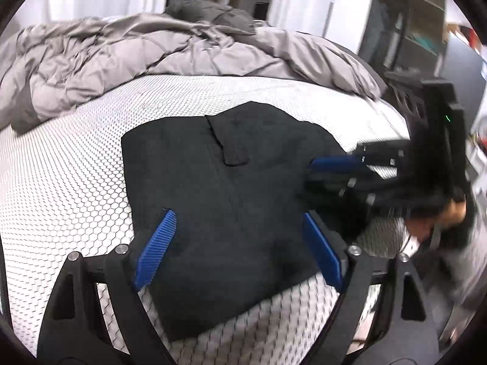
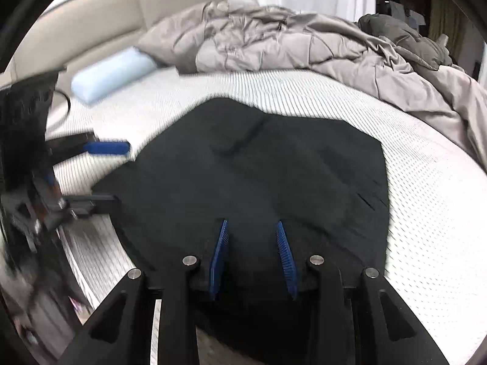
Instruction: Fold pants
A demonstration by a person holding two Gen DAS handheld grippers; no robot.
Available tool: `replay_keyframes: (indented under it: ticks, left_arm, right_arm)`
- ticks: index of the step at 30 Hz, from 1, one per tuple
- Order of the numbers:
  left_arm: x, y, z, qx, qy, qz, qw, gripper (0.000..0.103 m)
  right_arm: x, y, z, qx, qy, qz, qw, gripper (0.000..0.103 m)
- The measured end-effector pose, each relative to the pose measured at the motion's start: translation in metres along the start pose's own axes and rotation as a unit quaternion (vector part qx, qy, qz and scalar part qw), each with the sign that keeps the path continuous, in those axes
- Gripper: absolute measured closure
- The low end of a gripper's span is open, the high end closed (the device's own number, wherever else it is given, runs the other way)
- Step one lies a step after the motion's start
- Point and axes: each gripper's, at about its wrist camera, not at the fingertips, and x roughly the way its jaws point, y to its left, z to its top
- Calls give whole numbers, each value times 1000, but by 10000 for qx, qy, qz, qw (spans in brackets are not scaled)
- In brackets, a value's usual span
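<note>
- Black pants [image 1: 231, 206] lay folded compactly on the mattress [image 1: 61, 182] near its front edge.
- Left gripper [image 1: 234, 252]: fingers wide apart, empty.
- Right gripper [image 2: 252, 258]: fingers partly parted, gripping nothing.
- Judged step: final tidy; next, smooth the bundle.

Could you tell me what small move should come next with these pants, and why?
Probably lower the left gripper and pinch the near edge of the pants. They lie flat on the mattress, already folded into a compact shape, and both the left gripper and the right gripper hover open above the cloth, holding nothing.
</note>
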Motion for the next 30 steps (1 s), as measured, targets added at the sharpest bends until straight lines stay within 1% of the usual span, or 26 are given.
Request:
replay_keyframes:
  ticks: [1,2,3,4,5,6,7,8,9,10,11,12,16,17,19,21,23,25,27,29,30]
  left_arm:
    - [9,2,2,-65,116,55,9999,32]
    - [18,4,2,-97,266,130,9995,39]
    - [32,8,0,-145,490,276,9983,43]
    - [37,10,-2,-113,580,287,9978,43]
    - [41,10,-2,-45,566,279,9980,44]
    - [40,9,-3,62,552,314,9980,44]
    - [39,8,-3,155,586,367,9975,44]
    - [36,10,-6,165,583,374,9975,44]
    - [33,12,-10,131,568,349,9977,44]
    - [31,14,-12,94,545,314,9980,44]
    - [31,14,-16,102,528,324,9980,44]
    - [30,13,-17,133,511,358,9980,43]
    - [26,8,-19,175,513,481,9974,43]
    - [24,7,-18,156,516,486,9974,42]
    - [22,6,-17,142,516,523,9972,42]
    - [22,3,-17,181,523,585,9968,41]
    - [23,1,-15,202,532,639,9963,41]
    - [23,-2,-12,224,535,666,9961,41]
    - [20,-4,-7,177,469,632,9967,41]
    - [16,-5,-2,127,337,514,9980,41]
    - [15,-4,2,60,245,454,9986,41]
  right_arm:
    - [7,2,2,14,43,-18,10000,69]
    - [17,6,4,-4,174,0,9998,69]
    - [30,8,4,-59,349,38,9994,69]
    - [38,12,7,-141,418,1,9990,69]
    - [42,14,6,-256,474,-56,9985,69]
    - [41,12,3,-400,528,-221,9976,69]
    - [37,10,1,-452,547,-389,9967,69]
    - [30,2,-4,-463,588,-728,9945,69]
    - [23,-8,-8,-414,573,-950,9930,69]
    - [17,-15,-13,-306,534,-876,9943,69]
    - [10,-26,-17,-114,485,-584,9970,69]
    - [6,-33,-19,-5,437,-432,9981,69]
    - [-5,-42,-19,160,264,-215,9993,69]
    - [-11,-41,-20,299,191,-110,9993,69]
    - [-17,-54,-15,731,-40,115,9973,68]
    - [-27,-61,-13,1058,-277,37,9940,66]
    - [-31,-68,-9,1258,-393,-72,9912,66]
    - [-30,-66,-7,1244,-359,-128,9915,66]
    - [-23,-67,-4,1190,-175,-310,9923,66]
    - [-16,-74,-2,1363,-67,-217,9904,66]
    - [-15,-78,-1,1565,-104,-204,9874,66]
